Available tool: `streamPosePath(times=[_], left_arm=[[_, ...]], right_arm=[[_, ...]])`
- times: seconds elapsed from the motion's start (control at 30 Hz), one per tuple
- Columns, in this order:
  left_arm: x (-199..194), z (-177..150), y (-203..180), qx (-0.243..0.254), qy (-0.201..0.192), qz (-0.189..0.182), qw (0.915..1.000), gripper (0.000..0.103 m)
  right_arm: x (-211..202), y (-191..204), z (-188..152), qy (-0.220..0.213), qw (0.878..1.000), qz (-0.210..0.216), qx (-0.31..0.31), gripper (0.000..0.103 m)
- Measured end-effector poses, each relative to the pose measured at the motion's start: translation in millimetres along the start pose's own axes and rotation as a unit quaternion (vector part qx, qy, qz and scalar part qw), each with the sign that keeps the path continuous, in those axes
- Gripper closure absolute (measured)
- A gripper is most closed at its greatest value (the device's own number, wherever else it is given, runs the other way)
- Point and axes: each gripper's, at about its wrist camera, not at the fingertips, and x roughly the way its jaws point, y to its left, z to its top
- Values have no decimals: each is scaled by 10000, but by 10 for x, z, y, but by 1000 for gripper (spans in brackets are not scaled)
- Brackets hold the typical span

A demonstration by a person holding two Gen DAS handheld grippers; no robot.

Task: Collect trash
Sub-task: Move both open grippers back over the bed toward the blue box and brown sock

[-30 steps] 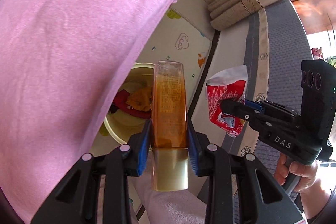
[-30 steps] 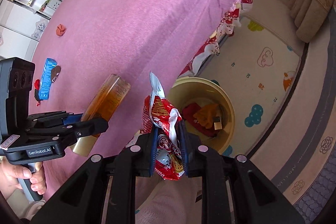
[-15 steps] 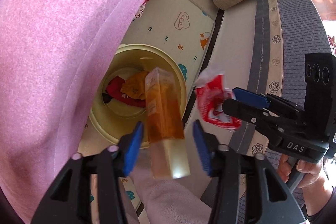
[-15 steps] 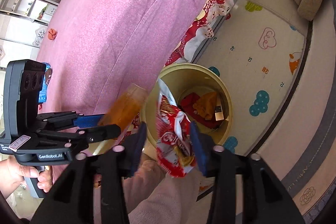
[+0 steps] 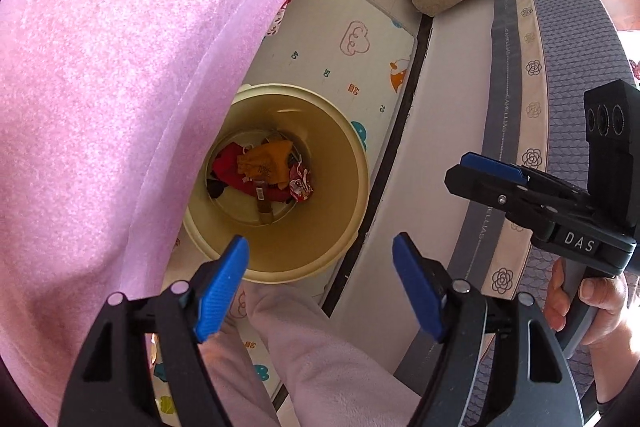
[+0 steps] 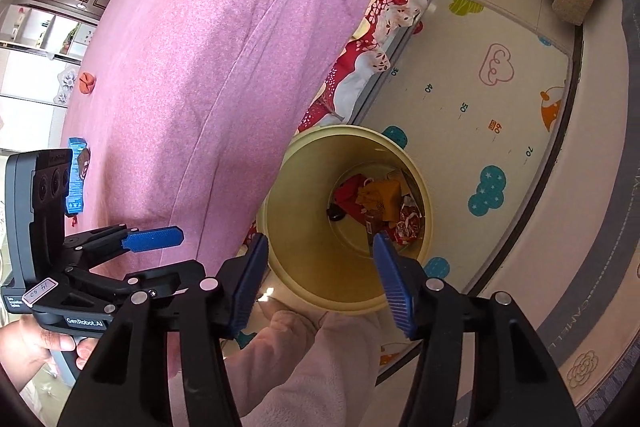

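Both the left gripper point(image 5: 320, 281) and right gripper point(image 6: 322, 277) hang spread and empty over the yellow bin point(image 6: 425, 187), where the red wrapper point(image 6: 409, 225) and what appears to be the bottle point(image 5: 264, 205) lie; remaining blue packet point(image 6: 75, 175) on the pink bedcover point(image 6: 208, 47) risks being overlooked.

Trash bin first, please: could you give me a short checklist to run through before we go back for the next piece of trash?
1. Left hand-held gripper open and holding nothing: ok.
2. Right hand-held gripper open and holding nothing: ok.
3. Amber bottle inside the trash bin: ok.
4. Red snack wrapper inside the bin: ok.
5. Trash remaining on the pink bedspread: not ok; a blue packet is there.
6. Bin upright: ok.
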Motion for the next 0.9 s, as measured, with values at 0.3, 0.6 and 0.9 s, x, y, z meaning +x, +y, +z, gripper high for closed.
streamPosePath(times=[0.3, 0.6, 0.9], left_arm=[[-349, -92, 115, -163, -389, -198, 9989, 29], [-1113, -520, 920, -1073, -1070, -120, 9884, 29], [-1991, -1110, 1976, -1907, -1837, 361, 9636, 29]], right_arm=[[-100, 348, 162, -62, 9994, -70, -338, 50], [21, 1439, 364, 42, 9932, 114, -1157, 52], [360, 2993, 315, 283, 9747, 460, -2167, 52]])
